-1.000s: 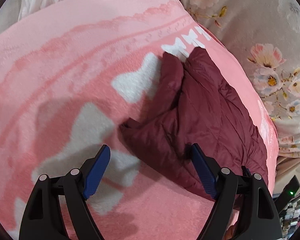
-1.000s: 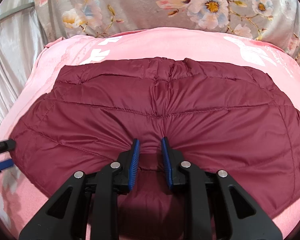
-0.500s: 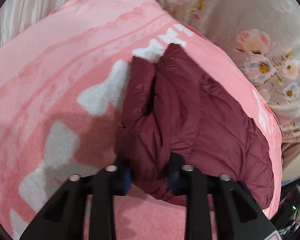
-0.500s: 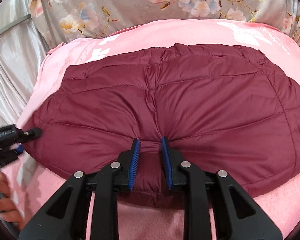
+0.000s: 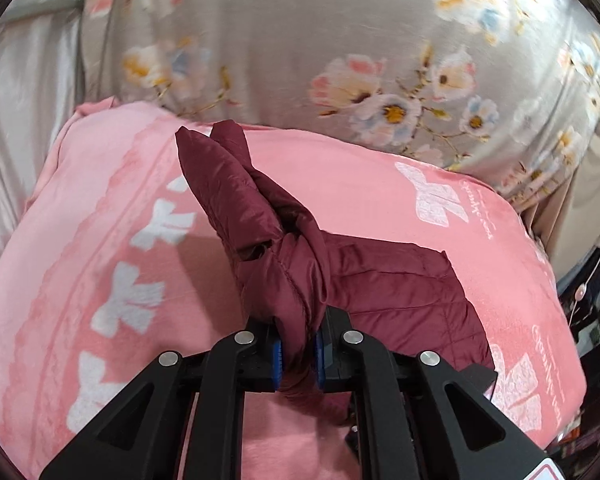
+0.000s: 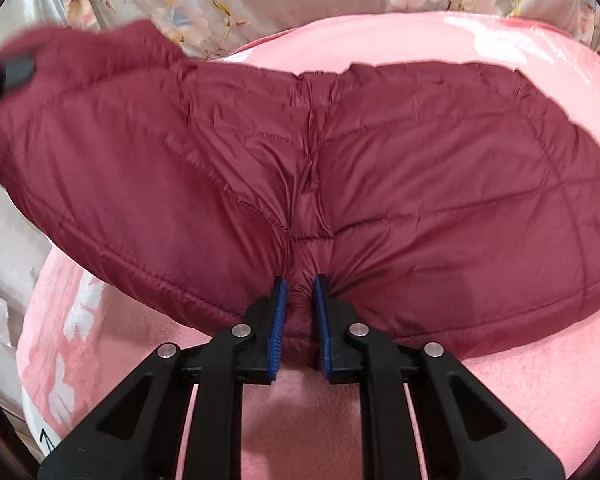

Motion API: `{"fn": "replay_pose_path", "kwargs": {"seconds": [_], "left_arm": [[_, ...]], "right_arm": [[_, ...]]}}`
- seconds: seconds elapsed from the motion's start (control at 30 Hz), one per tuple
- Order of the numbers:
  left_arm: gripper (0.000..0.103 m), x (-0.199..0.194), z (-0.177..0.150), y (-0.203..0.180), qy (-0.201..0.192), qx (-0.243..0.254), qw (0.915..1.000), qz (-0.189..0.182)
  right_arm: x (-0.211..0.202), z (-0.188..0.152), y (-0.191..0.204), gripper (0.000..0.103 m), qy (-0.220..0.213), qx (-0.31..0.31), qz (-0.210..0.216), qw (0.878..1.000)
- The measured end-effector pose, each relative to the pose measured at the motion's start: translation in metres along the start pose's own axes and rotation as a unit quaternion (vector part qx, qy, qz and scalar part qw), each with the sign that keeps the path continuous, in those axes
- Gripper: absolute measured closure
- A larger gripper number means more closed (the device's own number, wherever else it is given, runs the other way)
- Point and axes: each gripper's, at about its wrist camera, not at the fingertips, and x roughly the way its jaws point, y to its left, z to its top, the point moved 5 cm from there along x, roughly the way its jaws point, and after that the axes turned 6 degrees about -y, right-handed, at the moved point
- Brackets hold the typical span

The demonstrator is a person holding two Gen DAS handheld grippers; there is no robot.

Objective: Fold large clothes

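Both grippers are clamped on the maroon puffer jacket point(image 6: 380, 160). Low in the left wrist view, the left gripper point(image 5: 298, 354) has its blue pads pressed nearly together on a bunched wad of quilted fabric, from which a sleeve-like flap stands up toward the upper left of the frame. Low centre in the right wrist view, the right gripper point(image 6: 300, 312) pinches a gathered pleat at the jacket's near edge, jaws drawn close with the fabric between them.

The jacket lies across the pink blanket point(image 5: 100, 240), which is printed with white bows, and a grey floral cloth point(image 5: 300, 40) fills the top of both frames. In the right view the jacket's left part is raised off the blanket and blurred — the other gripper's black tip point(image 6: 12, 72) shows there at the upper left edge.

By my reading, a fold is in hand: one side is being lifted to carry over the body. The next move calls for keeping both grips firm and laying the raised part flat across the middle — slippery, puffy fabric may spring back or slide.
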Motion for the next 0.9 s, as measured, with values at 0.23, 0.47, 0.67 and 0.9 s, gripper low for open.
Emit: {"fn": "replay_pose_path", "kwargs": {"seconds": [0.23,0.47,0.67,0.9], "left_arm": [[0.095,0.022,-0.003,-0.075,0.028,0.049,0.9984,0.0],[0.094,0.082,-0.051,-0.157,0.105,0.096,0.9897,-0.014],[0.09,0.13,-0.117,-0.192,0.176,0.126,0.9763,0.002],[0.058,0.078,-0.086,-0.177,0.148,0.07,0.9842,-0.068]], "right_arm": [[-0.071,0.01,-0.035,0.091,-0.048,0.01,-0.025,0.998],[-0.125,-0.004,-0.12,0.089,-0.073,0.061,-0.097,0.991],[-0.147,-0.017,-0.173,0.089,-0.081,0.11,-0.122,0.983],[-0.163,0.014,-0.167,0.072,-0.122,0.095,-0.088,0.984]]}}
